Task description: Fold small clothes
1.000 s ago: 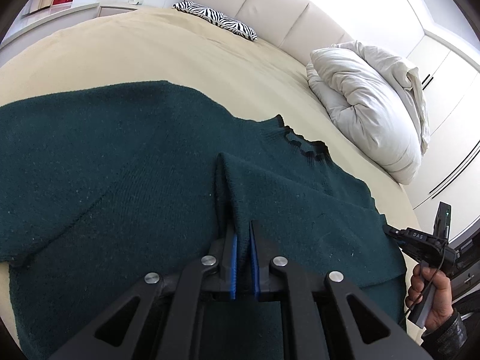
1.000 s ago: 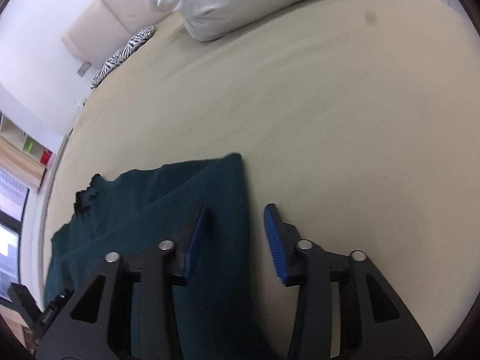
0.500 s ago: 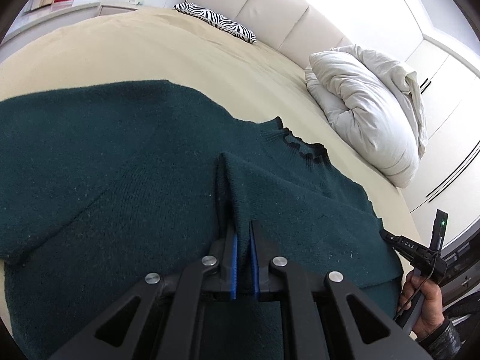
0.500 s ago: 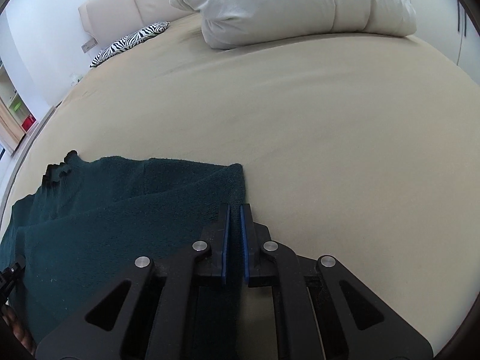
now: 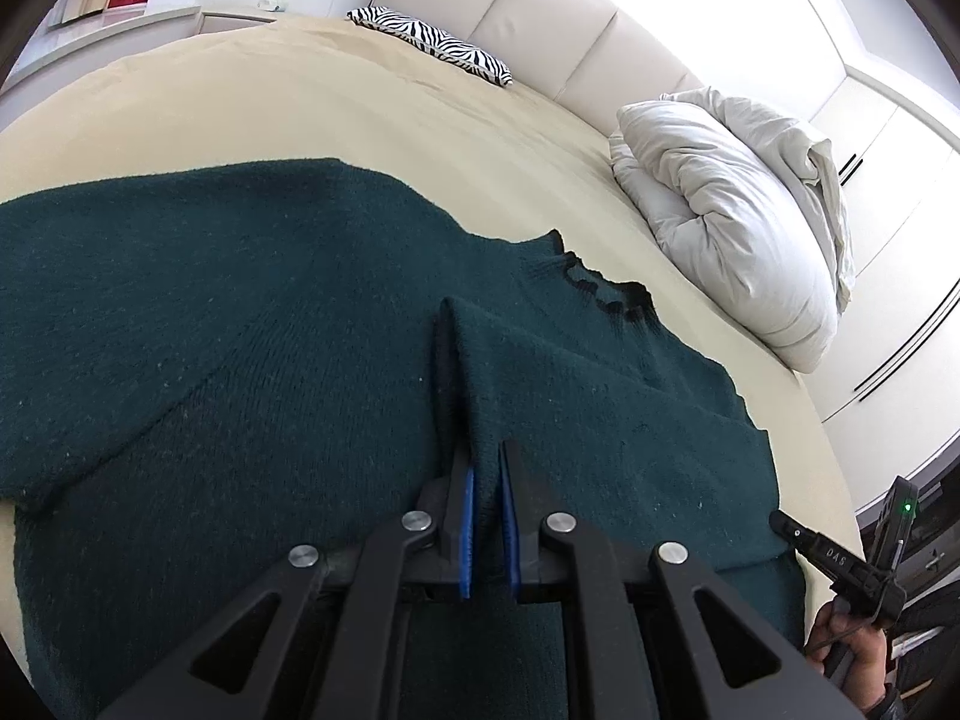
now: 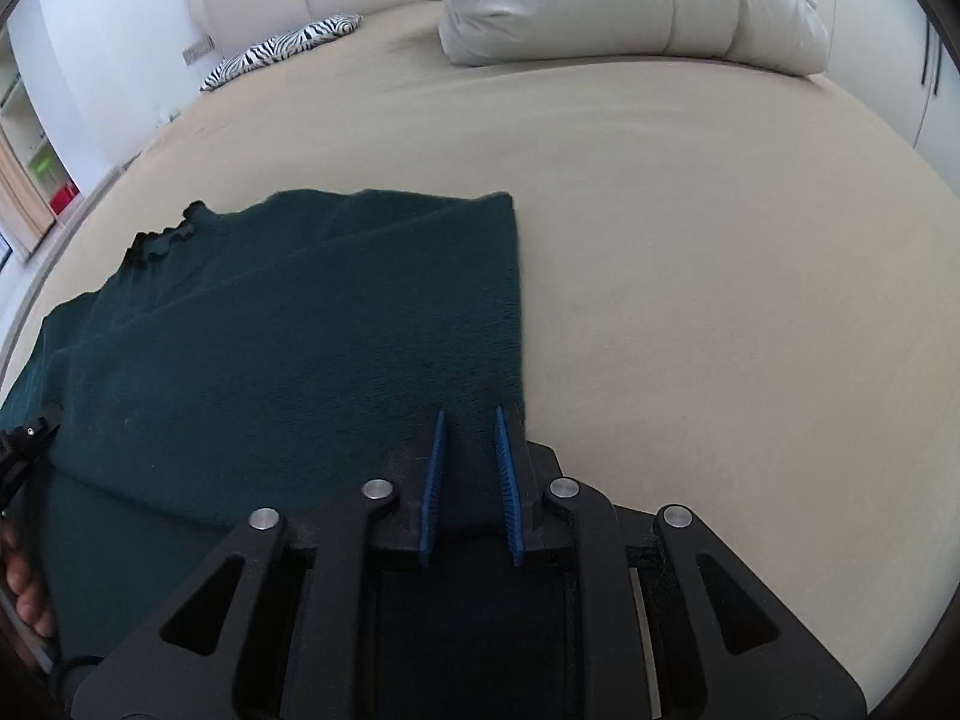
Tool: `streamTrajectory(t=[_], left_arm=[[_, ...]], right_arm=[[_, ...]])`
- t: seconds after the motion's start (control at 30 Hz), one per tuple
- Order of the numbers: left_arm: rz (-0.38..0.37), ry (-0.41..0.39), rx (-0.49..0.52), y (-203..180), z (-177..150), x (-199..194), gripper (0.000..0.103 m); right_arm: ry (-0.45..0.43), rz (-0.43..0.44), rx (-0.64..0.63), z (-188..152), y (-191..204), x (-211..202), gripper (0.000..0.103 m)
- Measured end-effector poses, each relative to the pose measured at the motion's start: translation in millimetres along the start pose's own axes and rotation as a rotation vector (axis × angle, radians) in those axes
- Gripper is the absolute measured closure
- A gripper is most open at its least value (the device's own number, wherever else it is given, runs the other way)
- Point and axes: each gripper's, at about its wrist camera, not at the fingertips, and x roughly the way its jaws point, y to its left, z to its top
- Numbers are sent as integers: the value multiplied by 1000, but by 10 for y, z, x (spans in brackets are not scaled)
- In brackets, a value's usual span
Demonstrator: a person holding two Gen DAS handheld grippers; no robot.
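A dark green knit sweater point(image 5: 252, 336) lies spread on the beige bed point(image 5: 300, 96), its right side folded over the body. My left gripper point(image 5: 485, 468) is shut on a folded sleeve end of the sweater that rises as a ridge between the pads. In the right wrist view the sweater point(image 6: 288, 324) fills the lower left, its straight folded edge running down to my right gripper point(image 6: 468, 420). The right gripper's blue pads stand a little apart with the sweater's edge between them. The right gripper also shows in the left wrist view point(image 5: 840, 558), at the sweater's right edge.
A white pillow point(image 5: 738, 210) and a rumpled duvet lie at the bed's far right by the cream headboard point(image 5: 540, 6). A zebra-print cushion point(image 5: 432, 48) lies at the head. Bare beige sheet point(image 6: 690, 252) stretches to the right of the sweater.
The right gripper closed at the sweater's folded edge, then its pads parted slightly over the cloth as it moved onto the edge. The left gripper kept its grip and barely moved.
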Motion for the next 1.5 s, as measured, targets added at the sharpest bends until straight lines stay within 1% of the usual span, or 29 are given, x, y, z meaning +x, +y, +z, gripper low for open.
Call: streamTrajectory(t=[0.03,0.07,0.13,0.17,0.2,0.23,0.27,0.33,0.37,0.43,0.5,0.53,0.57,0.63,0.7,0.77,0.83,0.93,1.03,1.07,1.13,1.17,1.2,1.23,1.3,1.37,1.43,1.47,1.5], left_arm=[[-12,3,-2,7,5,-33,90],[-19,2,-7,20,1,-91,84],[-9,-17,-22,49,-30,-264,56],[-2,-39,-31,76,-49,-386,37],[11,-70,-43,117,-67,-533,27],[35,-103,-62,189,-86,-704,24],[43,-124,-85,277,-98,-839,23],[43,-149,-182,580,-129,-1136,23],[46,-162,-241,769,-149,-1291,23],[66,-207,-343,1158,-215,-1610,23],[94,-258,-456,1583,-312,-1921,23],[102,-277,-519,1791,-365,-2050,23],[113,-298,-606,2059,-446,-2200,23],[107,-330,-737,2422,-575,-2392,25],[48,-368,-852,2721,-690,-2544,37],[-4,-401,-933,2887,-743,-2618,37],[-26,-427,-985,2979,-762,-2627,37],[-50,-495,-1072,3127,-791,-2600,37],[-42,-532,-1107,3207,-707,-2567,37],[-34,-544,-1111,3226,-658,-2566,39],[30,-533,-1097,3255,-530,-2566,63],[72,-510,-1089,3249,-472,-2543,85],[95,-495,-1081,3236,-429,-2538,95],[113,-492,-1060,3175,-380,-2535,95],[161,-506,-947,2954,-203,-2581,95],[178,-494,-792,2570,44,-2551,95],[162,-457,-641,2174,307,-2453,95],[165,-424,-516,1821,453,-2356,95],[176,-399,-417,1542,538,-2278,95]], right_arm=[[4,2,23,15,-24,-24,87],[8,-30,34,26,-30,-73,76],[-6,-44,68,39,-88,-212,74],[-37,-24,93,22,-111,-348,74],[-82,-3,112,-6,-128,-507,73],[-115,2,127,-38,-97,-614,68],[-156,6,147,-88,-94,-763,58],[-200,29,161,-216,-30,-973,49],[-212,46,147,-275,47,-1066,47],[-212,80,108,-327,228,-1180,45],[-207,128,78,-474,399,-1344,36],[-204,148,69,-533,459,-1398,28],[-202,162,63,-587,532,-1432,25],[-191,192,46,-701,720,-1485,24],[-166,214,36,-793,880,-1514,24],[-137,244,39,-850,991,-1493,24],[-114,254,34,-894,1143,-1462,24],[-100,267,49,-960,1231,-1462,24],[-96,273,68,-989,1204,-1490,24],[-96,273,71,-995,1183,-1501,24],[-94,277,86,-975,1096,-1484,24],[-92,283,98,-977,1049,-1489,24],[-88,288,118,-994,1001,-1485,24],[-85,288,129,-966,932,-1430,24],[-83,288,145,-1001,841,-1418,24],[-80,285,156,-1038,760,-1389,25],[-75,287,173,-1081,692,-1363,26],[-73,291,184,-1103,637,-1354,26],[-74,292,193,-1119,590,-1347,26]])
